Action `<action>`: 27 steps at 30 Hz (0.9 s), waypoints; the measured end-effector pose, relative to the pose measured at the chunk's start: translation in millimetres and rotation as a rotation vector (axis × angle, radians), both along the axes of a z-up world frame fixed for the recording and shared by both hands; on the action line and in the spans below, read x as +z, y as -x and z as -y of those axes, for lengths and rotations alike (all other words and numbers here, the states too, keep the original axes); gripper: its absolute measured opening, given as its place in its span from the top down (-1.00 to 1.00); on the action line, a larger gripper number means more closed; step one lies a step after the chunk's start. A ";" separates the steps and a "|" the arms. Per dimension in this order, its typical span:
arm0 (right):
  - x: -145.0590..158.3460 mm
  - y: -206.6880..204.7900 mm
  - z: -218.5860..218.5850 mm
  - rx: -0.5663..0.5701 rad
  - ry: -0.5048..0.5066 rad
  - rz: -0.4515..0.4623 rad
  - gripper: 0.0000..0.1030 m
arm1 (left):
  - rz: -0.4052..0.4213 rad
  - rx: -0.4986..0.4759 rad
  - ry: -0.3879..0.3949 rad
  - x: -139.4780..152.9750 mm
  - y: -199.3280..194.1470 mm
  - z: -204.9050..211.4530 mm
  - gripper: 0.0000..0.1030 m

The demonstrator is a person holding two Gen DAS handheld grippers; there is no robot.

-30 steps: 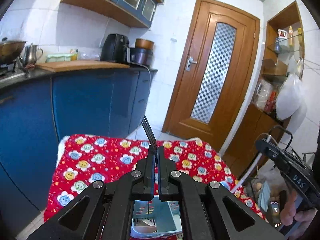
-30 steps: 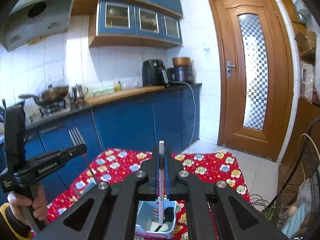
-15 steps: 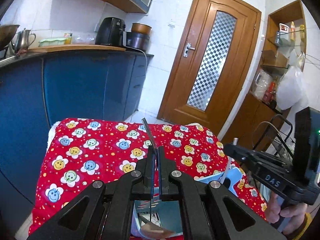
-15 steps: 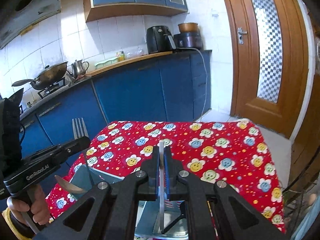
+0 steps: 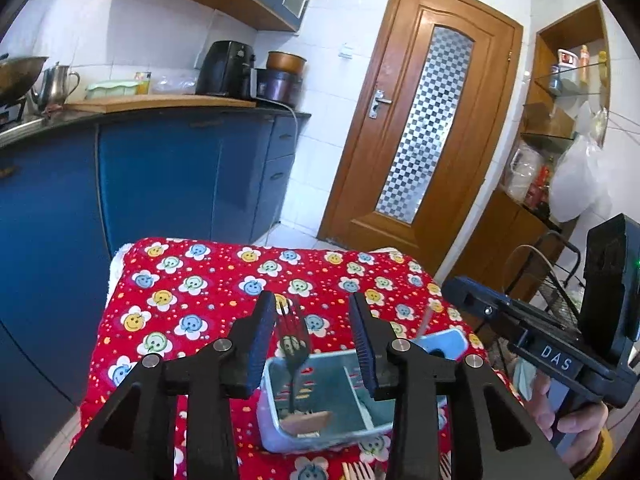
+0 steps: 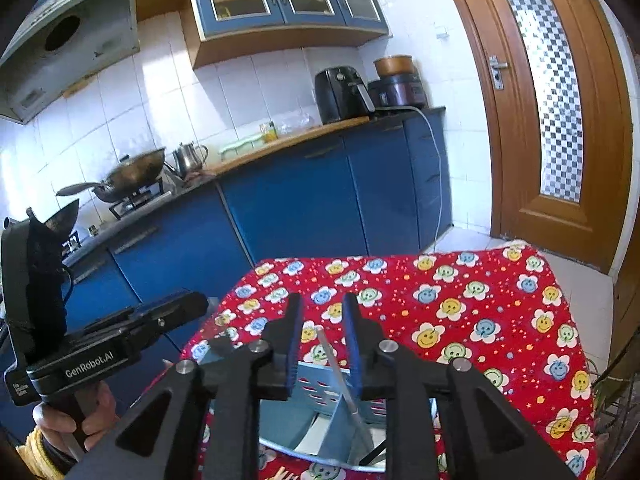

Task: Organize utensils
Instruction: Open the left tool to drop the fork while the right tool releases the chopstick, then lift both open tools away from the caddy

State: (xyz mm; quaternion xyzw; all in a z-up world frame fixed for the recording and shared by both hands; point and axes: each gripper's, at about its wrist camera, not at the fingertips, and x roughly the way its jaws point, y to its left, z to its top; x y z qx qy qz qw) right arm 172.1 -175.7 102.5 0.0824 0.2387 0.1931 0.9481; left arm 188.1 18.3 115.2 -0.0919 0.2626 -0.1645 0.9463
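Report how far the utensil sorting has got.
Done: a fork stands in the blue organizer bin, and a white utensil leans in its other compartment. In hand: nothing; the left gripper and right gripper are open. Left: forks on the tablecloth.

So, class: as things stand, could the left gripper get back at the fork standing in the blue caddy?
Probably yes. The left gripper has its jaws open, with the fork upright between them in the caddy; nothing visible blocks it.
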 end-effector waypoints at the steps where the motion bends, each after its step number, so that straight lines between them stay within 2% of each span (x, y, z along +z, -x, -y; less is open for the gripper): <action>1: 2.8 5.0 0.3 -0.003 0.000 0.002 0.55 | 0.001 -0.003 -0.004 1.7 3.9 0.4 0.24; 9: 6.0 40.1 5.3 -0.015 -0.007 -0.026 0.54 | 0.000 -0.016 -0.030 9.9 35.8 0.0 0.20; 16: 1.0 74.4 7.0 -0.025 0.023 -0.076 0.46 | -0.049 -0.021 -0.027 6.8 61.6 -3.8 0.19; 27: -14.3 119.4 17.4 -0.030 0.025 -0.140 0.46 | -0.144 -0.002 -0.070 -9.2 95.5 -5.1 0.19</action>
